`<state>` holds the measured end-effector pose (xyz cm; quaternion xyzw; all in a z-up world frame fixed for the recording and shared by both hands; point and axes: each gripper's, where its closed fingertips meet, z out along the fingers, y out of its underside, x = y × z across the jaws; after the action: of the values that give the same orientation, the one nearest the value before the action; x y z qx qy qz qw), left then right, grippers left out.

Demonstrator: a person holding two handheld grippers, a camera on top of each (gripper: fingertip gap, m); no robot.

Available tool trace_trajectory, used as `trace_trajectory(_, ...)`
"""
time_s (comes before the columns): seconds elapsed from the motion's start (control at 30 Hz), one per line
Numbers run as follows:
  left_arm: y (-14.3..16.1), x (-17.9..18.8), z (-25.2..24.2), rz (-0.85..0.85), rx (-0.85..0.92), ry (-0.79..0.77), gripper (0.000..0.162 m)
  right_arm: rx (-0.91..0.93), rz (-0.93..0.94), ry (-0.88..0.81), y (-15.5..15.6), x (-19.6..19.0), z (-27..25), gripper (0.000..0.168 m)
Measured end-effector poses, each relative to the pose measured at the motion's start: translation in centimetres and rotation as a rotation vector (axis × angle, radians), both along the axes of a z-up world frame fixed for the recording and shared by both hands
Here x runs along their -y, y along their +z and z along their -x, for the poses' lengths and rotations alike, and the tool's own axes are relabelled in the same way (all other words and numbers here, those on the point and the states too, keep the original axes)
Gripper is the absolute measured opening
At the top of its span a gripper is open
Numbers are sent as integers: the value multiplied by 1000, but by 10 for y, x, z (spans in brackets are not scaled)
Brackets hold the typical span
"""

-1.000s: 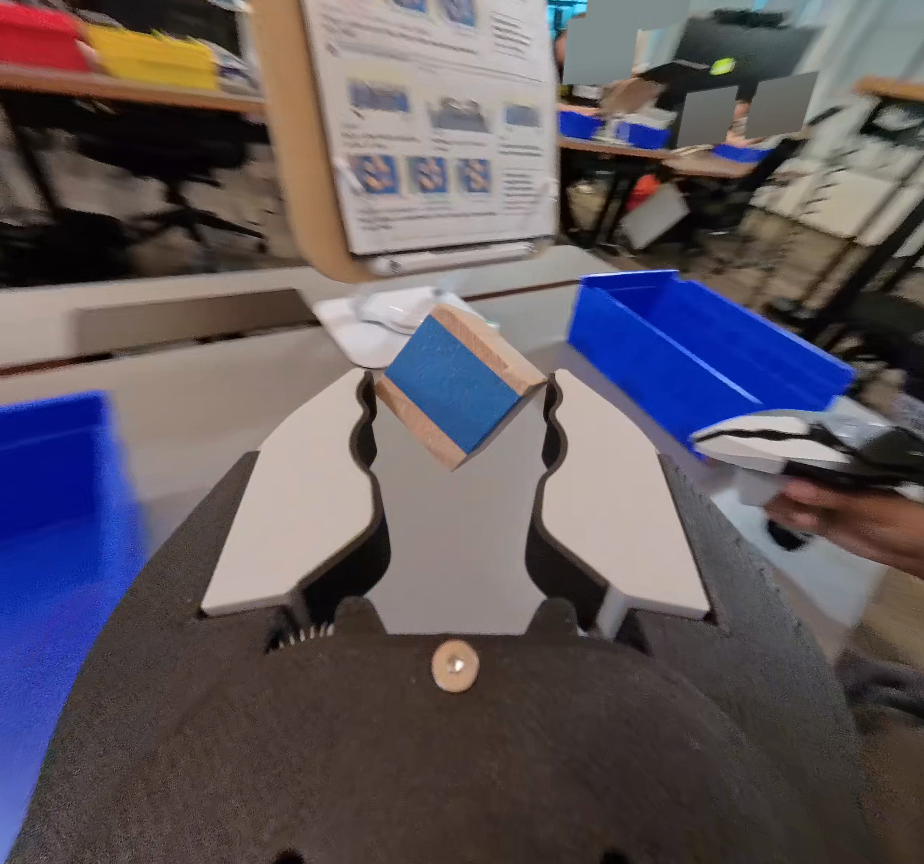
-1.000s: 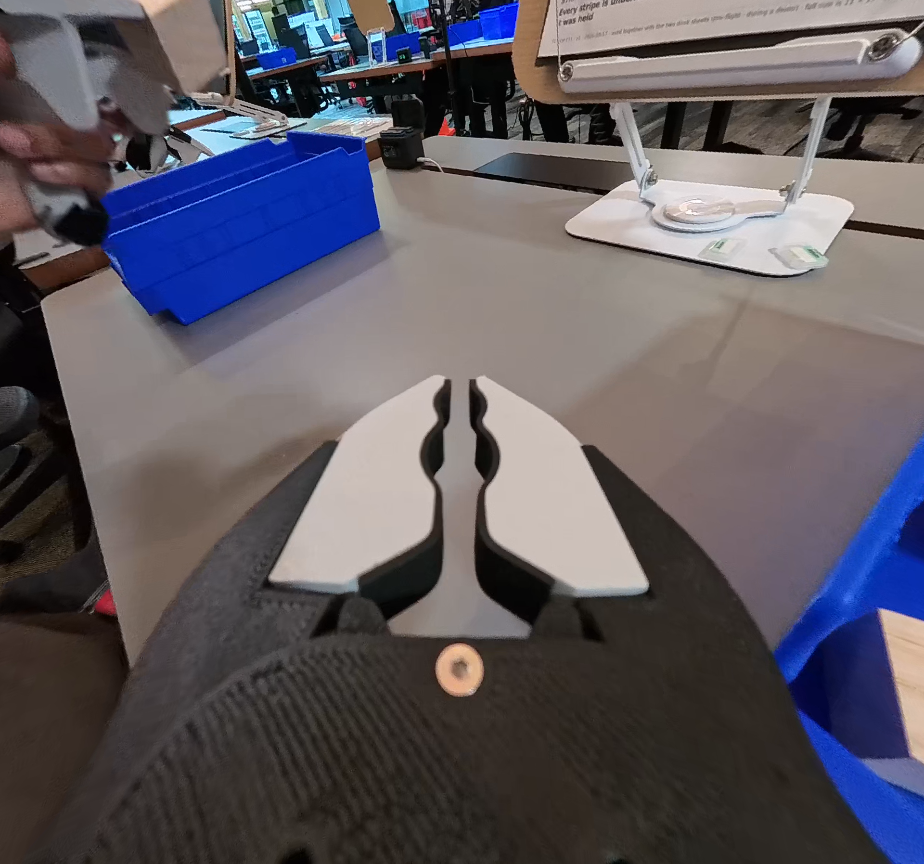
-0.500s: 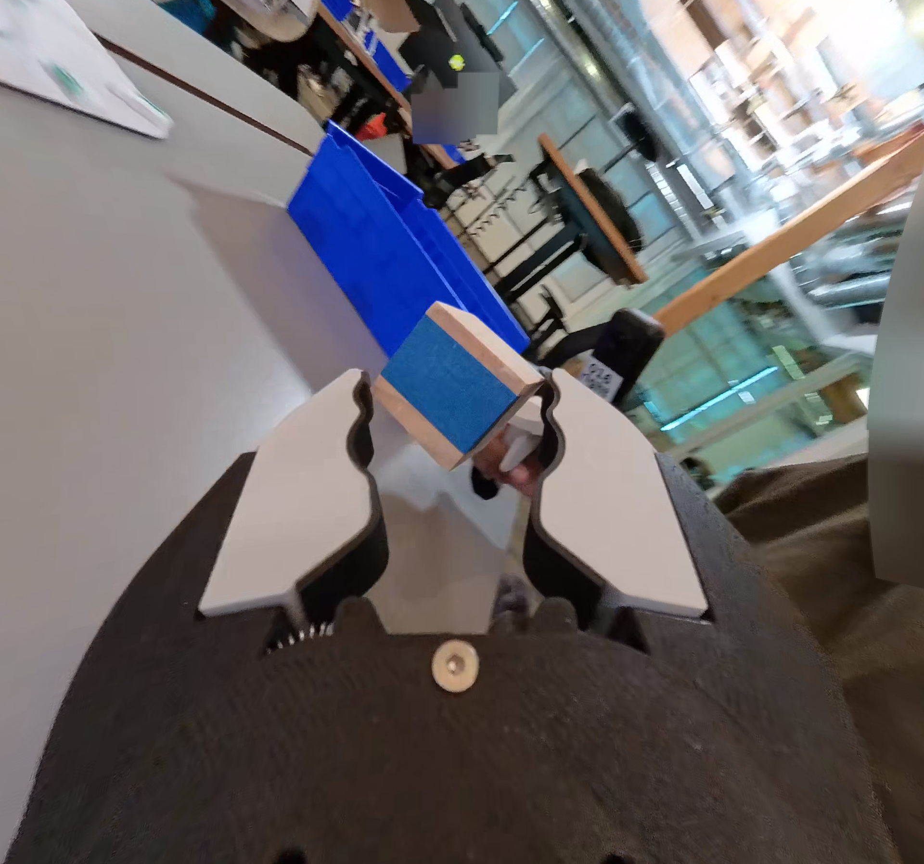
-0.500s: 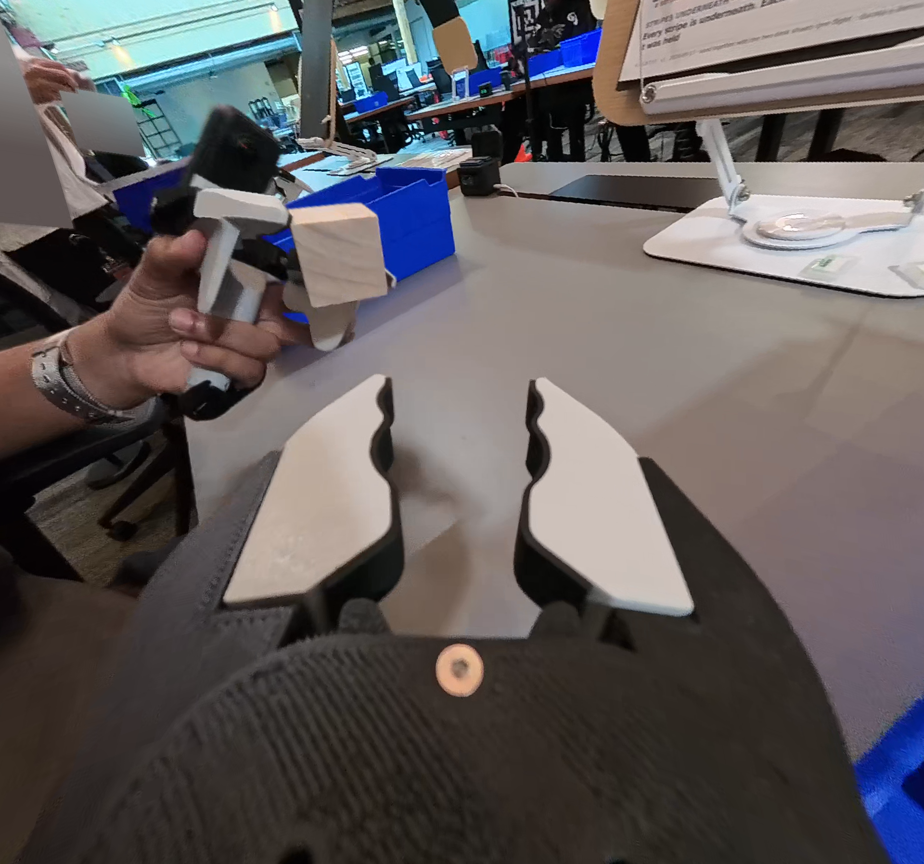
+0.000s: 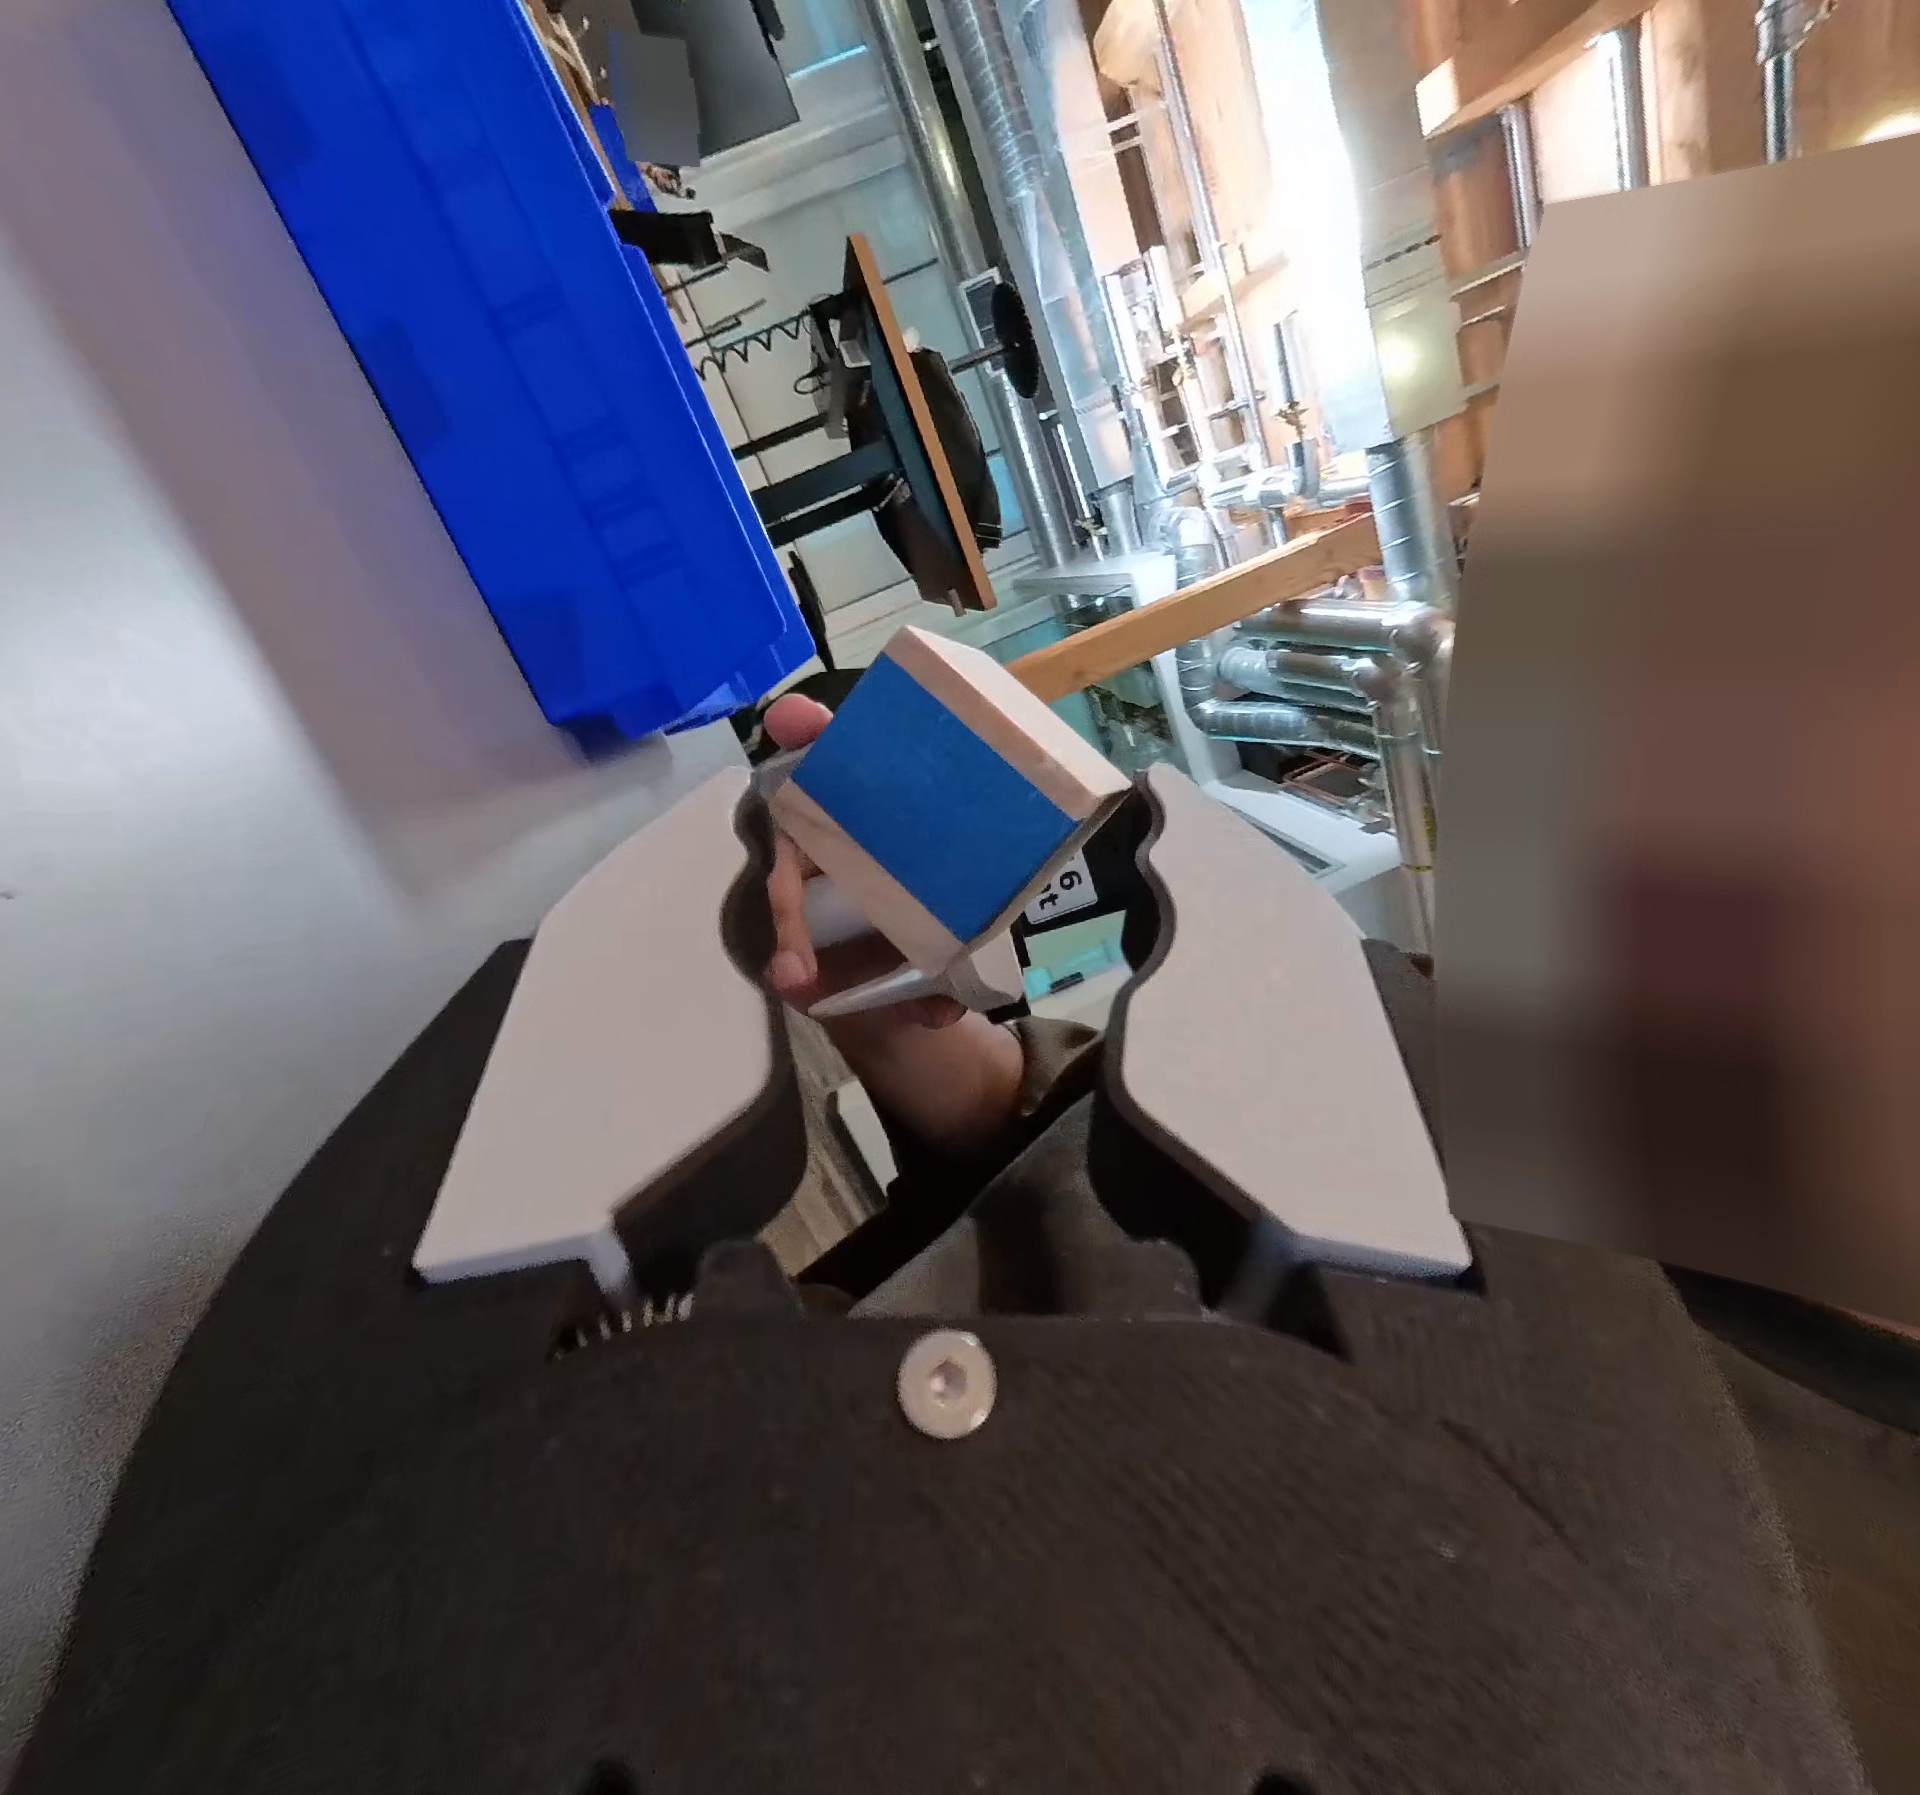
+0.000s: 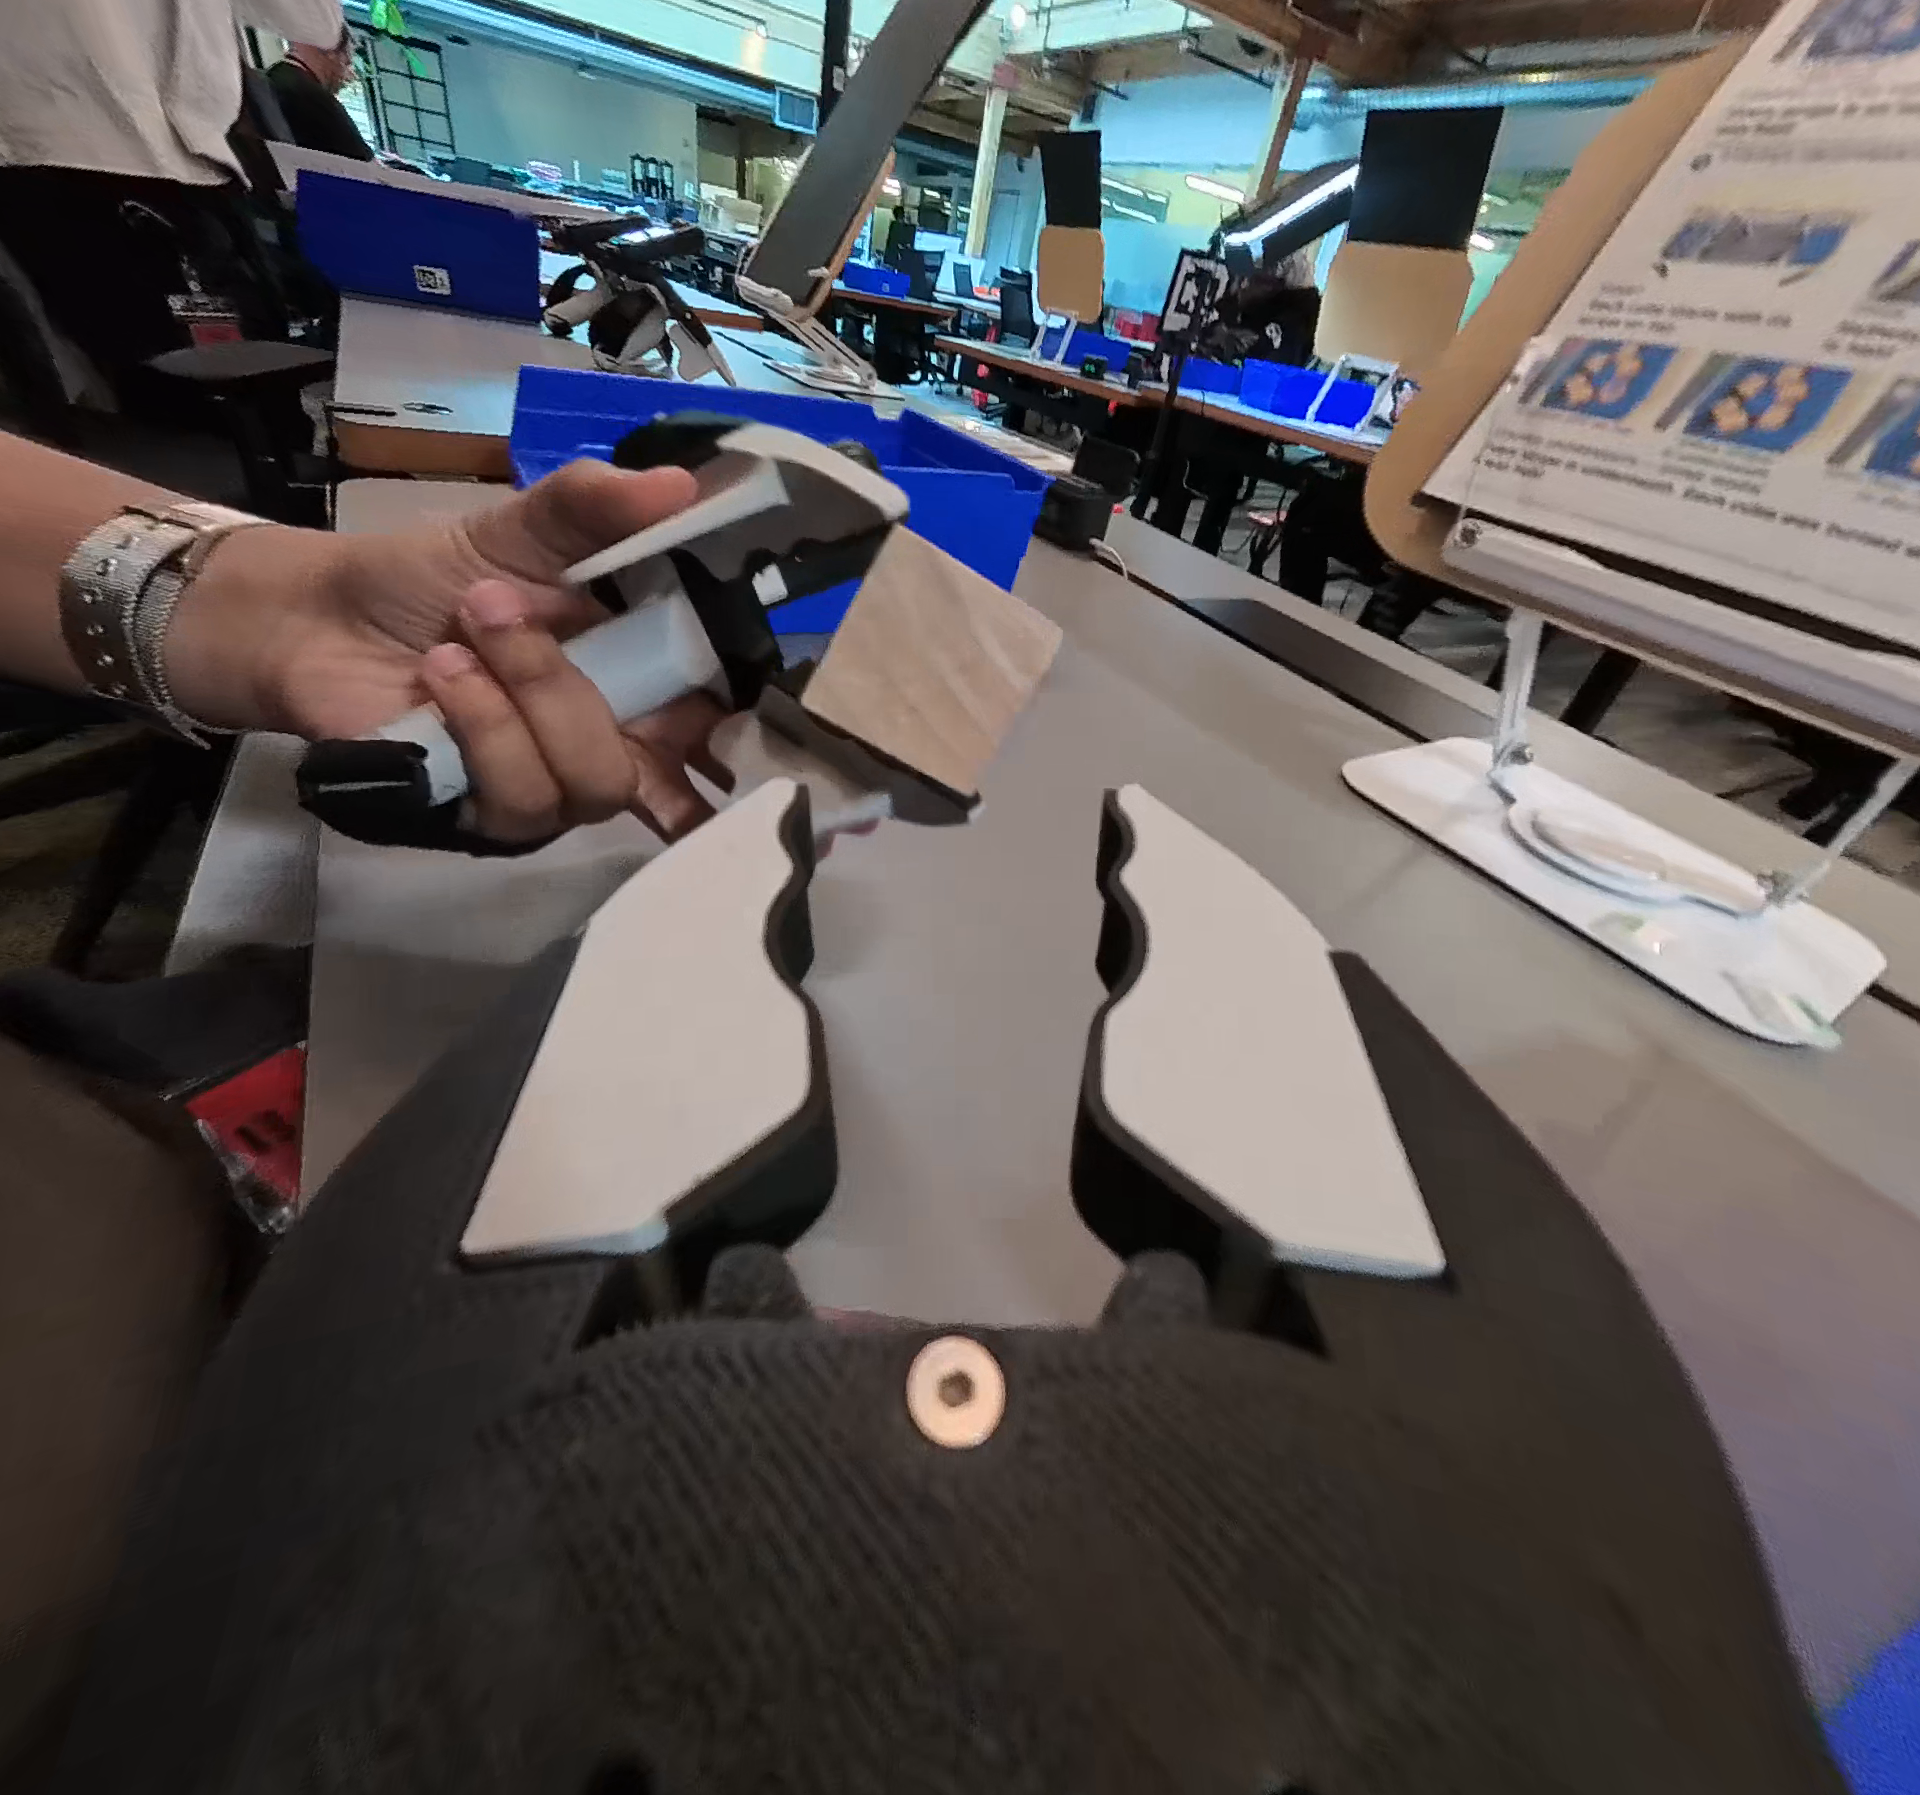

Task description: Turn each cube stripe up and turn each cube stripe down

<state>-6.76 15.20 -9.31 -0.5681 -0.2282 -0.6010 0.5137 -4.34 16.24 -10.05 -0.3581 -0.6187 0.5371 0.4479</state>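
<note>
Jaws of my left gripper [image 5: 940, 800] clench the wooden cube with the blue stripe [image 5: 928, 803] by two opposite corners, held in the air above the grey surface [image 6: 1195, 810], plain face toward my right gripper [image 6: 951, 846], whose jaws stand released and empty just beside it. I judge the corner hold weak: if I close the right one off-centre, the cube may twist out and fall.
</note>
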Motion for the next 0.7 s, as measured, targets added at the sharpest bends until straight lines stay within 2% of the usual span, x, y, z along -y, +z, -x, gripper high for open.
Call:
trace_trajectory(0.4,-13,-1,-31,35,82,-176,66,-48,-30,57,5,16,-5,66)
trace_trajectory(0.7,-19,2,-45,69,142,-283,66,-6,-72,130,-5,24,-8,60)
